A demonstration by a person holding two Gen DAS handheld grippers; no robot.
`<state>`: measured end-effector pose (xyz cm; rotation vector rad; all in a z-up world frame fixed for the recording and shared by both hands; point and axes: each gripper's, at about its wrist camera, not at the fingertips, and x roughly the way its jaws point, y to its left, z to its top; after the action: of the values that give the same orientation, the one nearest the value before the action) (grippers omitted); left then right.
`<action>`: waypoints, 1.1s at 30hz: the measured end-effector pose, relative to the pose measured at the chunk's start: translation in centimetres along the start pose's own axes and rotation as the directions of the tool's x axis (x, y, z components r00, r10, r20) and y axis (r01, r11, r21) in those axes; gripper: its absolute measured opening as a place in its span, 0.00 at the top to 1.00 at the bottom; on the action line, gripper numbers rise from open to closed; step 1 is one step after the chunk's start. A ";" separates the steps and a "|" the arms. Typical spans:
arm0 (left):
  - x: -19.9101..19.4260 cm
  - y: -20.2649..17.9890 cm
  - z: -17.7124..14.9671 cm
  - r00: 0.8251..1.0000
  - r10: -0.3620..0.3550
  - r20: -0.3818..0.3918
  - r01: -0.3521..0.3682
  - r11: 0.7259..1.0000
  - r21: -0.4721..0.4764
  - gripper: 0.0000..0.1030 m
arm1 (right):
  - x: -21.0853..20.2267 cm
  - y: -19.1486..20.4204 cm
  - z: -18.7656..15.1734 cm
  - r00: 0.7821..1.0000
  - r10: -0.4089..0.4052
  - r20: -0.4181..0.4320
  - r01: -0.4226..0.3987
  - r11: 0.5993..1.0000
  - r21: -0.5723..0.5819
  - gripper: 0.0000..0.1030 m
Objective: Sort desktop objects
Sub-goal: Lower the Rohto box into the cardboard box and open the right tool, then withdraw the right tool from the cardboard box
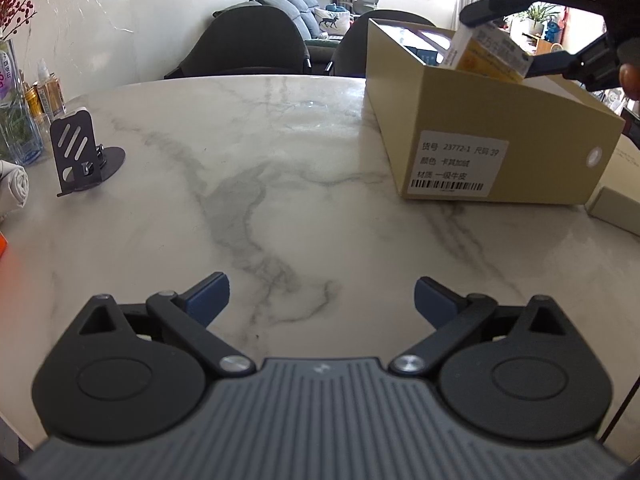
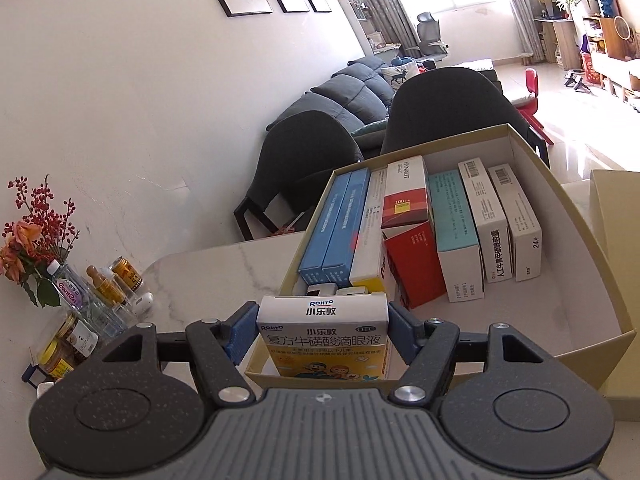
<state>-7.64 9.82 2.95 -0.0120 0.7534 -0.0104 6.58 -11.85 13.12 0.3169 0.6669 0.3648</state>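
My right gripper is shut on a white and yellow eye-drop box, held just above the near left corner of the tan cardboard box. Several medicine boxes stand upright in a row inside it. In the left wrist view the same eye-drop box hangs over the cardboard box between the right gripper's fingers. My left gripper is open and low over bare marble, with nothing between its fingers.
A black metal phone stand sits at the table's left. Bottles, jars and a flower vase crowd the wall side. The box lid lies to the right. Two dark chairs stand beyond the round marble table.
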 end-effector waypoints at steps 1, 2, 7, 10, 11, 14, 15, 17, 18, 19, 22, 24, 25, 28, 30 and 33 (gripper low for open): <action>0.0 0.0 0.0 1.000 0.000 0.000 0.000 1.000 0.000 0.02 | 0.4 0.0 -0.1 1.000 -0.006 -0.008 0.006 1.000 0.006 0.31; 0.0 0.0 0.0 1.000 0.001 0.000 -0.001 1.000 0.001 0.02 | 0.8 -0.1 -0.2 1.000 -0.012 -0.017 0.012 1.000 0.012 0.31; 0.0 0.1 0.0 1.000 0.004 -0.003 -0.004 1.000 0.003 0.02 | 1.7 0.7 -0.4 0.999 -0.037 -0.040 0.038 0.999 0.012 0.28; 0.1 0.0 0.0 1.000 0.001 -0.004 -0.001 1.000 0.002 0.02 | 1.7 0.7 -0.2 0.998 -0.013 -0.057 0.014 1.000 0.016 0.26; 0.1 -0.1 0.0 1.000 -0.001 -0.005 0.001 1.000 0.004 0.02 | 1.7 0.7 -0.1 0.998 -0.004 -0.062 0.006 1.000 0.020 0.25; 0.1 -0.3 0.0 1.000 -0.004 -0.002 0.004 1.000 0.013 0.02 | 1.5 0.5 0.0 0.997 0.019 -0.071 -0.017 0.999 0.038 0.26; 0.1 -0.3 0.0 1.000 -0.005 -0.002 0.005 1.000 0.014 0.02 | 1.4 0.3 0.1 0.997 0.025 -0.072 -0.021 0.999 0.045 0.26; 0.1 -0.3 0.0 1.000 -0.005 -0.003 0.005 1.000 0.012 0.02 | 1.2 -0.3 0.3 0.997 0.028 -0.071 -0.024 0.998 0.059 0.26; 0.1 -0.2 0.0 1.000 -0.003 -0.004 0.003 1.000 0.010 0.02 | 1.0 -0.5 0.4 0.997 0.030 -0.071 -0.025 0.998 0.066 0.26; 0.1 -0.2 0.0 1.000 -0.002 -0.004 0.002 1.000 0.009 0.02 | 0.9 -0.8 0.5 0.997 0.032 -0.071 -0.026 0.997 0.072 0.26; 0.1 -0.2 0.0 1.000 -0.003 -0.004 0.003 1.000 0.008 0.02 | 0.5 -1.6 0.8 0.997 0.037 -0.070 -0.030 0.995 0.093 0.24; 0.1 -0.3 0.1 1.000 -0.004 -0.002 0.004 1.000 0.011 0.02 | 0.3 -2.2 1.0 0.997 0.040 -0.070 -0.033 0.994 0.107 0.23; 0.1 -0.3 0.1 1.000 -0.006 -0.002 0.006 1.000 0.011 0.02 | 0.2 -2.4 1.2 0.996 0.041 -0.077 -0.032 0.993 0.113 0.22; 0.2 -0.6 0.1 1.000 -0.012 -0.002 0.012 1.000 0.012 0.02 | 0.9 -2.4 2.0 0.988 0.045 -0.145 -0.029 0.993 0.110 0.19; 0.1 -0.8 0.2 1.000 -0.015 0.000 0.015 1.000 0.018 0.02 | 1.5 -2.1 2.6 0.980 0.048 -0.193 -0.031 0.995 0.093 0.14; -0.3 -0.9 0.2 1.000 -0.010 0.007 0.010 0.999 0.030 0.02 | 2.4 -1.3 3.4 0.963 0.053 -0.264 -0.040 0.998 0.055 0.08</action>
<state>-7.72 8.97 3.34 0.0129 0.7457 -0.0316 10.88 -12.57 13.83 0.3342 0.9338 0.4406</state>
